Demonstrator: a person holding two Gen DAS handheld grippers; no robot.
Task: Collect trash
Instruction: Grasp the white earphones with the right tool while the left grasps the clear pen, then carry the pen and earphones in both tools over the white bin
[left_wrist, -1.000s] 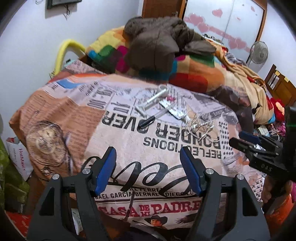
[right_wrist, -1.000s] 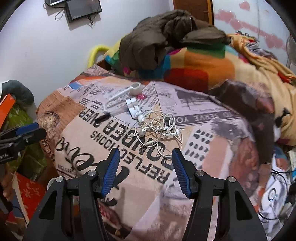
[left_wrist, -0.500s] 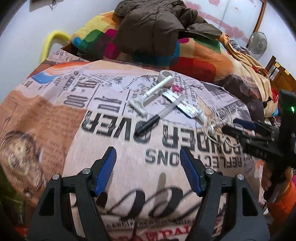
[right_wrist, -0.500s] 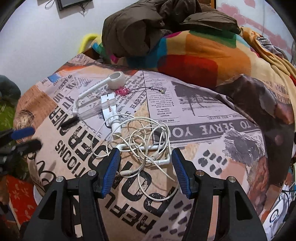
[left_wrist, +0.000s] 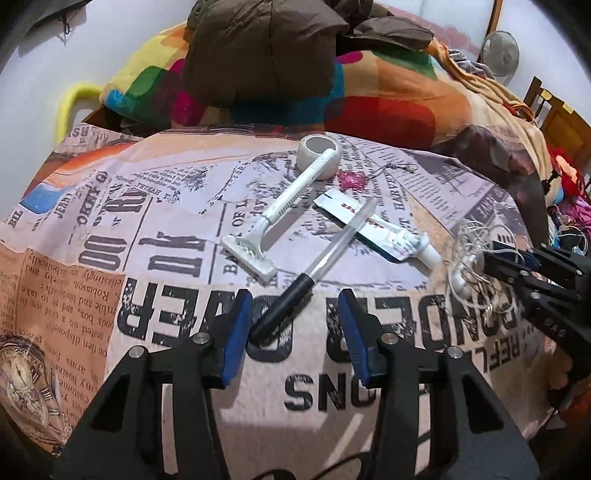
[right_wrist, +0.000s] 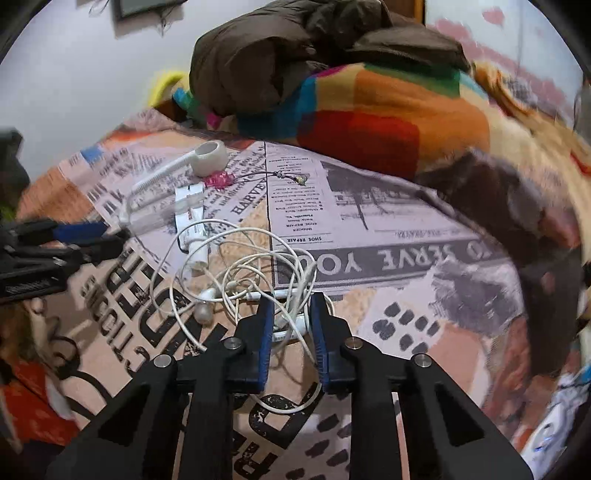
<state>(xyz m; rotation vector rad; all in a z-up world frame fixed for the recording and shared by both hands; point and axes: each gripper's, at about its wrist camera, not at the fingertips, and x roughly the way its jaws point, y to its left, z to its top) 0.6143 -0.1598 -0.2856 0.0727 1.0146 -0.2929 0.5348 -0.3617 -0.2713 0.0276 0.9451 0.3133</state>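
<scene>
Closing in: both grippers are down on the newsprint bedspread (left_wrist: 155, 229), each over its own piece of trash.
Right fingers: the right gripper (right_wrist: 291, 314) has its blue pads drawn close together on strands of the tangled white earphone cable (right_wrist: 236, 273); only part of the bundle sits between them.
Risk at the right fingers: loops and an earbud (right_wrist: 204, 312) lie outside the pinch, to the left of the pads. In my judgement a lift could leave them trailing, and thin cord may slip through.
Snag beyond the right fingers: the cable's far loops touch the squeezed tube (right_wrist: 192, 225), so a pull might drag it along or flick it aside.
Left fingers: the left gripper (left_wrist: 293, 317) is closing, pads still apart, with the black end of the pen (left_wrist: 284, 306) between them and not yet pressed.
Risk at the left fingers: the pen lies slantwise across the gap, so the pads may meet it off-square and roll it out onto the soft cloth.
Just ahead of the left fingers: the white razor (left_wrist: 273, 218) lies left of the pen's clear barrel, and the barrel crosses over the tube (left_wrist: 380, 232). Raising the pen could nudge either.
Further out: a tape roll (left_wrist: 317, 157) under the razor handle and a pink scrap (left_wrist: 351, 180) wait uncollected.
Between the hands: the grippers work near each other, so a sideways swing could make them collide.
</scene>
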